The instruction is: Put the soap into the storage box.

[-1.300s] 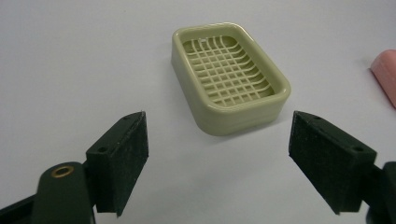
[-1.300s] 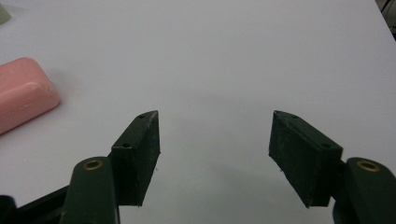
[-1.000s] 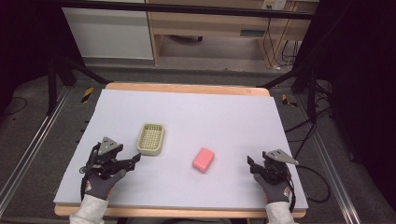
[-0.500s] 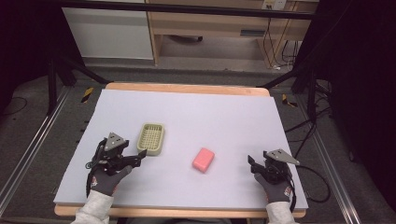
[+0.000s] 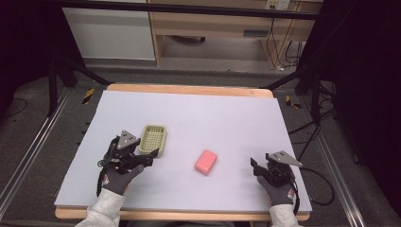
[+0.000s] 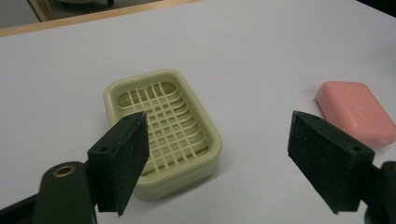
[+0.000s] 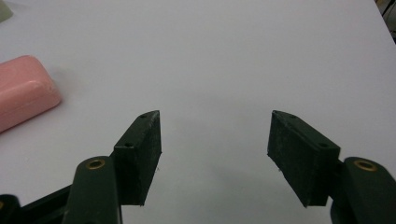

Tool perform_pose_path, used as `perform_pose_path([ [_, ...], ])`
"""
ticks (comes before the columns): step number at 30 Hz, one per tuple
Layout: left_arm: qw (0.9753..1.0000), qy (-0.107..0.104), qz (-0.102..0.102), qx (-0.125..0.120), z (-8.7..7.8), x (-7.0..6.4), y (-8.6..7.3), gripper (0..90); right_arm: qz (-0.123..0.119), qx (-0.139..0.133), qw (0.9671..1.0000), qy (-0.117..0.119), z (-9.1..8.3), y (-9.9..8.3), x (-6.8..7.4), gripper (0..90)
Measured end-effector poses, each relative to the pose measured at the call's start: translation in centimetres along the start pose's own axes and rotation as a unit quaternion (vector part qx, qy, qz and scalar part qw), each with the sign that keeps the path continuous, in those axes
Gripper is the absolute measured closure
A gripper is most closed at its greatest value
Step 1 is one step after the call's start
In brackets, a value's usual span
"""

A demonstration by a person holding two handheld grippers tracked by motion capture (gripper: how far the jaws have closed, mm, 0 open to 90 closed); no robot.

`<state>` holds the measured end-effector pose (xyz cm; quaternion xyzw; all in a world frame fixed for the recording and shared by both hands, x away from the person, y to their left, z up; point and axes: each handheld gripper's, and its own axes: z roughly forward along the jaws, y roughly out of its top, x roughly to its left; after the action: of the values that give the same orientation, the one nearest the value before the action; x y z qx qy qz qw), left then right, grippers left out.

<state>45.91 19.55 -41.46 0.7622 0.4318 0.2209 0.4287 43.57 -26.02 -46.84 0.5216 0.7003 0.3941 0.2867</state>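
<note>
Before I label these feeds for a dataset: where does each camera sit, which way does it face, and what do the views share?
High view: fixed above the person's side, looking forward and down on the table; shows both gloved hands, the left gripper and the right gripper.
Left gripper view: rides the left gripper, looks along its open jaws at the soap dish, with the pink soap off to the right.
Right gripper view: rides the right gripper, looks between its open jaws at bare table, soap at left edge.
All three share the pink soap.

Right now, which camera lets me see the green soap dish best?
The left gripper view: the soap dish sits close, its grid clear. The high view shows it small; the right gripper view catches just a corner.
</note>
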Motion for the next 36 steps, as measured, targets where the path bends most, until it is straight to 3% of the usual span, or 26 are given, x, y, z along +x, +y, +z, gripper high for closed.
perform_pose_path([
  [36,0.9985,-0.039,0.037,0.005,3.3,-4.9,2.7,20.1,0.0,-0.002,1.0,0.002,0.0,0.1,0.1,33.9],
])
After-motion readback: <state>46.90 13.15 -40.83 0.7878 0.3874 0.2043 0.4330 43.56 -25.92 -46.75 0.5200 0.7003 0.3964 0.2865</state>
